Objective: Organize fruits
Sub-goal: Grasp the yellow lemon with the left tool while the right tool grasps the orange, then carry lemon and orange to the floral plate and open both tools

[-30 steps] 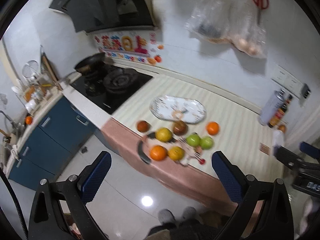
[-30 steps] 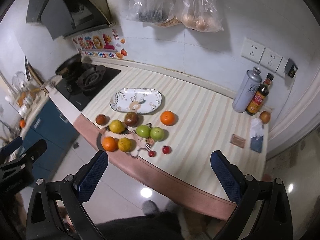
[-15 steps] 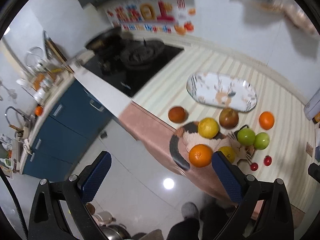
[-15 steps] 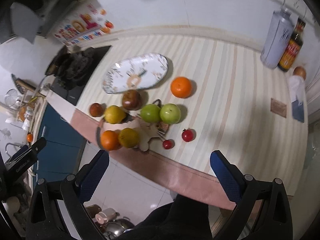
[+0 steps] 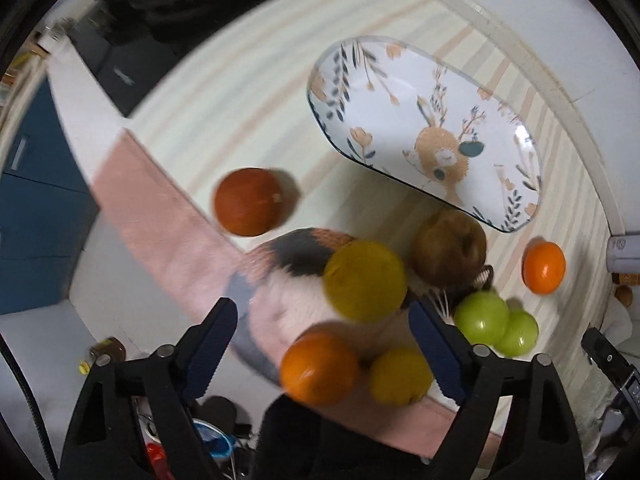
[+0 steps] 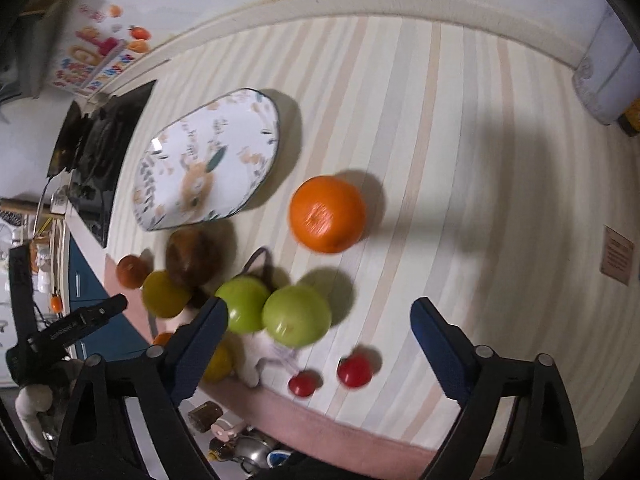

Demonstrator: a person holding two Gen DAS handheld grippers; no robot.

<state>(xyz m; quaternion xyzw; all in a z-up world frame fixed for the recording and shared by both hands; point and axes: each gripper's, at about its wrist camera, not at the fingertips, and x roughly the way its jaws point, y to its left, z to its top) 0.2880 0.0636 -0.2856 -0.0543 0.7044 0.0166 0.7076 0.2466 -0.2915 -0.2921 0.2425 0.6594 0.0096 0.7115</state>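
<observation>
Fruits lie on a striped counter near its front edge. An oval plate with a rabbit print [image 5: 424,136] [image 6: 208,160] stands behind them with nothing on it. My left gripper [image 5: 320,344] is open above an orange [image 5: 318,368], a yellow fruit [image 5: 364,280] and a smaller yellow fruit [image 5: 400,376]. A dark red fruit [image 5: 248,200] and a brown fruit [image 5: 448,248] lie nearby. My right gripper [image 6: 316,336] is open above two green apples [image 6: 296,314] and two small red fruits [image 6: 354,370]. A large orange [image 6: 328,214] lies beyond them.
A cat-patterned mat [image 5: 288,280] lies under some fruits and overhangs the counter's pink edge [image 5: 160,216]. A black stove [image 6: 96,152] is at the left. A silver can [image 6: 608,80] stands at the back right. A small brown card [image 6: 618,256] lies to the right.
Both grippers have come down and forward toward the fruits, which now fill the views. Both stay open. No fruit has moved.
</observation>
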